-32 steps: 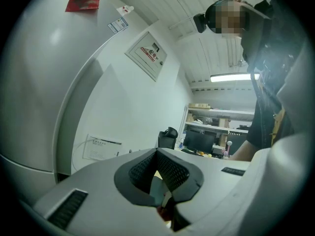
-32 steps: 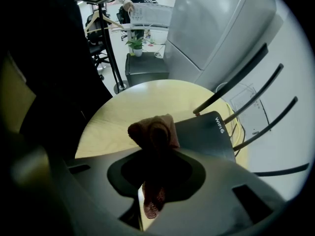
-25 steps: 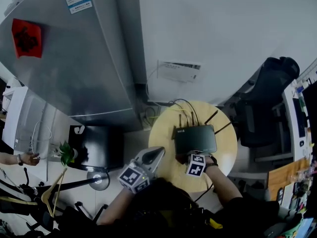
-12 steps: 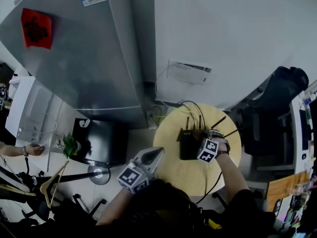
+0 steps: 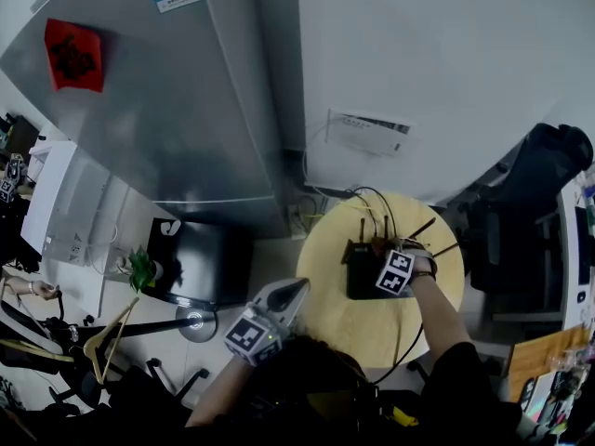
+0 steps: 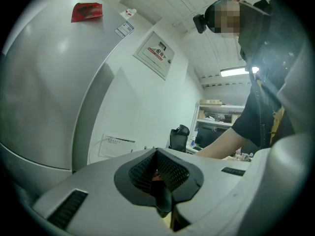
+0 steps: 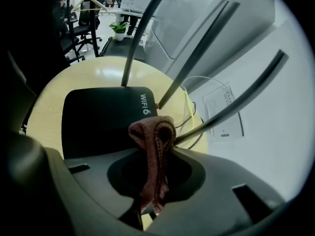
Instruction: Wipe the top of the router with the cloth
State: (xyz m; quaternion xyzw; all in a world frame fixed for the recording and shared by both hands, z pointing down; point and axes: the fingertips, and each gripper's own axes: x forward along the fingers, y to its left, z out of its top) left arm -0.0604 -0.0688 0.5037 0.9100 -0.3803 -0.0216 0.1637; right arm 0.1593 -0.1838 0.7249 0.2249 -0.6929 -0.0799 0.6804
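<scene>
While the cloth is pinched between the closed fingers of the right gripper, a bunched fold is left sticking out past the fingertips. It is held over the rear of the router, by the antennas; contact cannot be told. The router is seated on the table. The left gripper is held shut on nothing, its fingertips at the table's edge, apart from the router.
</scene>
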